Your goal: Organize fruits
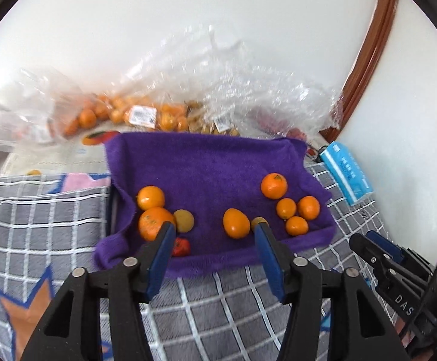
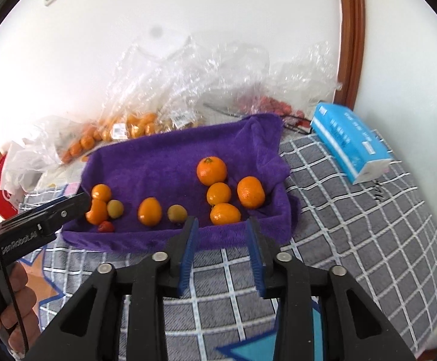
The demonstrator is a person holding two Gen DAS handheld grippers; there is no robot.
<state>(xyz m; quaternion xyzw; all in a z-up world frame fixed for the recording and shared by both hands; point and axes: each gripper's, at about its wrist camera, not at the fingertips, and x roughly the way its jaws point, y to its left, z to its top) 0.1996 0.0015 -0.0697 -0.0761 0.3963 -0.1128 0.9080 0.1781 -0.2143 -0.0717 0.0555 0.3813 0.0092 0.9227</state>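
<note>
- The left gripper (image 1: 213, 228) is seen from its own wrist camera above the near edge of a purple towel (image 1: 206, 162); its blue-padded jaws stand apart and nothing is pressed between them.
- The right gripper (image 2: 222, 225) is seen from its own wrist camera over the same near edge; its jaws are apart by a narrower gap, and nothing is clamped in them.
- The fruits are spread on the purple towel, which is draped over a box-like form on a grey checked cloth (image 2: 368, 225).
- A left cluster is made up of two oranges (image 2: 99, 203), a yellow-green fruit (image 2: 115, 208) and a small red fruit (image 2: 106, 226), all touching or just beside one another.
- Near the middle, an oval orange fruit (image 2: 149, 211) and a second yellow-green fruit (image 2: 177, 213) are set a little apart.
- On the right, a larger tangerine with a green stem (image 2: 211, 171) is placed behind three smaller tangerines (image 2: 224, 213), which are grouped closely.
- Behind the towel, clear plastic bags (image 2: 188, 90) holding more orange fruit are piled against a white wall (image 2: 188, 6).
- A blue tissue pack (image 2: 349, 141) is laid on the checked cloth to the right of the towel.
- In the right wrist view, a hand (image 2: 16, 307) is seen at the lower left, wrapped round the handle of the left gripper.
</note>
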